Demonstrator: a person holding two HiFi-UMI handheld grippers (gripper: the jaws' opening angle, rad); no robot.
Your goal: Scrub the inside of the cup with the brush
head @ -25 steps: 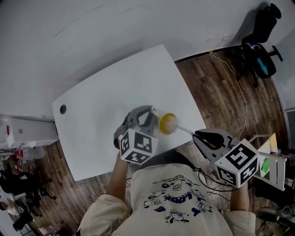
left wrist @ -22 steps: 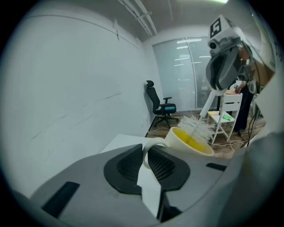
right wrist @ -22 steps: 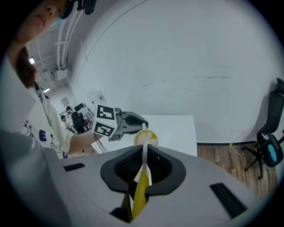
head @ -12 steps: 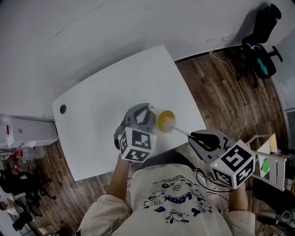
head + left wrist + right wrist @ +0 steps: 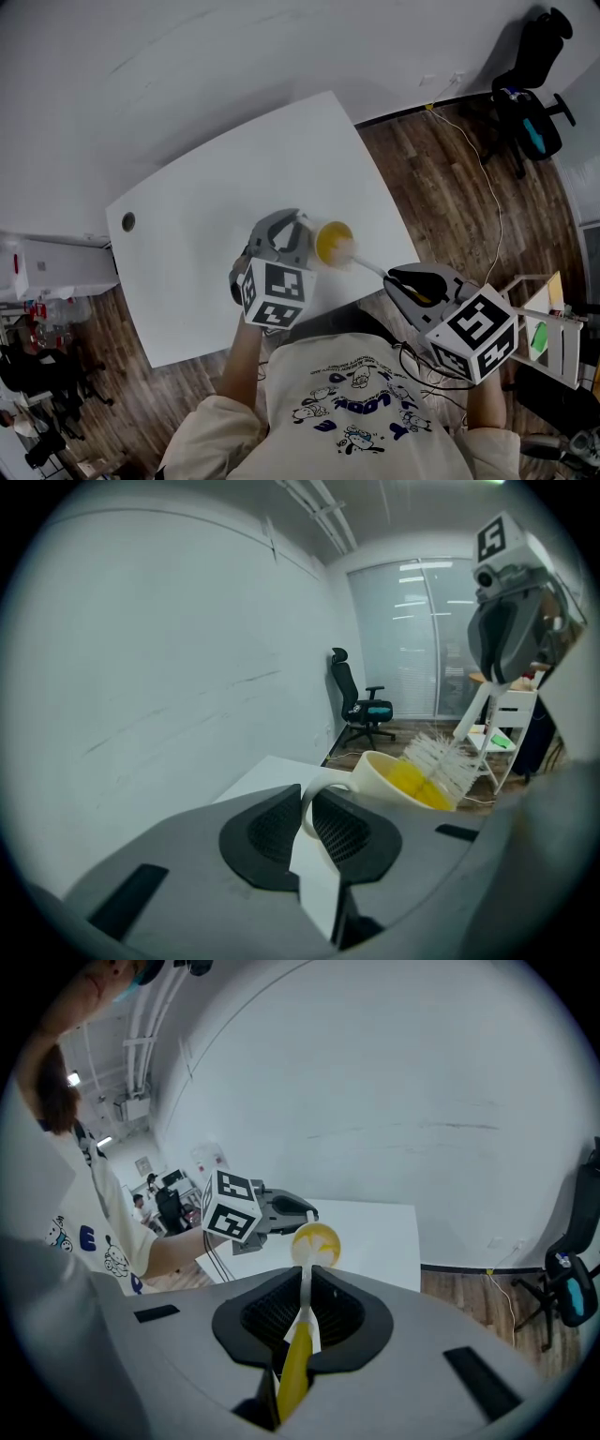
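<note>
Two hand-held grippers meet over the near edge of a white table, where we hold a cream cup with a yellow inside, its mouth tipped toward the right. Our left gripper is pinched on the cup's handle loop, a jaw pressed to either side, and the cup appears to hang clear of the tabletop. Our right gripper is clamped on the brush, gripping its slim white-and-yellow handle. The white bristle head sits at the cup's mouth, partly inside.

Apart from the bristles the cup looks empty; we see no water or foam in it. We judge the cup stiff, glazed and breakable, probably slippery. Held by the handle alone, it could swivel under sideways pressure, so that grip needs to be firm. The brush looks light, with soft, springy bristles and a thin stem apt to flex. A hold low on its handle gives reach into the cup.
</note>
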